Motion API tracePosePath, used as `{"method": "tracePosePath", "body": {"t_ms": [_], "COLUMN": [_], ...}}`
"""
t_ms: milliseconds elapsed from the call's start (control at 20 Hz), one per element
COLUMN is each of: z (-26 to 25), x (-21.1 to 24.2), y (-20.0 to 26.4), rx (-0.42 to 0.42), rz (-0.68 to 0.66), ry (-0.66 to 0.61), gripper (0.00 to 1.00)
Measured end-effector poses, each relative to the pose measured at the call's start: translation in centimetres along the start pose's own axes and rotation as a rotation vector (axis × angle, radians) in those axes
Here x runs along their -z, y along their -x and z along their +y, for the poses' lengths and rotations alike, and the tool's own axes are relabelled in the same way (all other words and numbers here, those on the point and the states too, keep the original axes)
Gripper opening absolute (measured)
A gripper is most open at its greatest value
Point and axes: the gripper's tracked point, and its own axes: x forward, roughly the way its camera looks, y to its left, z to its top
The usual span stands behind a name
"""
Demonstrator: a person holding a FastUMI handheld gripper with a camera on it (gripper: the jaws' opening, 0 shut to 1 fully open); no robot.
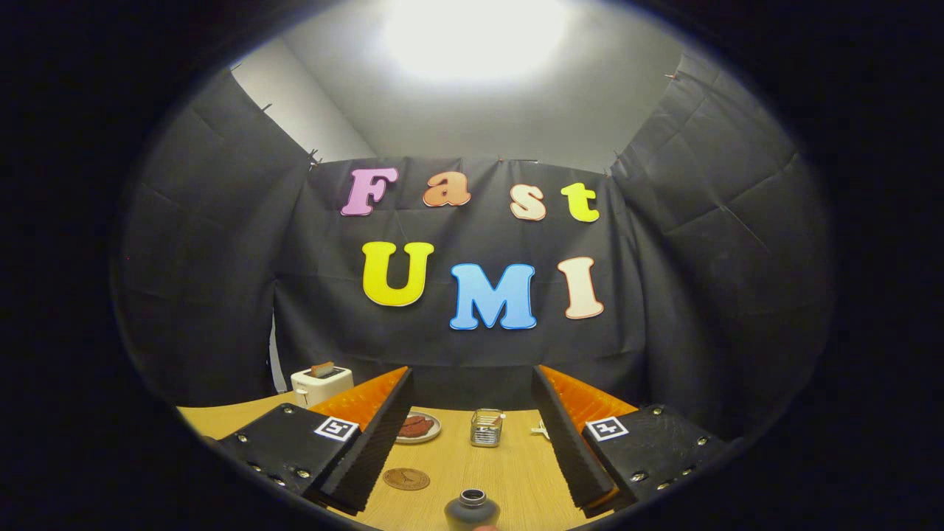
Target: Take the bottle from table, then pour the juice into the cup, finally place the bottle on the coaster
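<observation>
- Tool [472, 435] fingers spread wide, gripping nothing, above the pale wooden tabletop [509, 472].
- Dark round-shouldered bottle [472, 509] stands between them, near; brown round coaster [406, 479] left, clear glass cup [487, 428] beyond.
- Taking step: lower, close on the bottle.

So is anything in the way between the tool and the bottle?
No. The bottle stands on the table between the open tool's fingers, with bare wood around it. The coaster lies off to one side, the cup farther ahead.
</observation>
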Motion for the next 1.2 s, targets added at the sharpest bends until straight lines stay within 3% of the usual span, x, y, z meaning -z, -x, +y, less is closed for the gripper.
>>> {"method": "tracePosePath", "body": {"t_ms": [500,1200], "z": [-0.9,-0.2], "x": [4.7,14.7], "y": [-0.2,-0.1], "rx": [-0.07,-0.173], "rz": [0.049,0.219], "ry": [-0.031,-0.058], "gripper": [0.97,0.97]}}
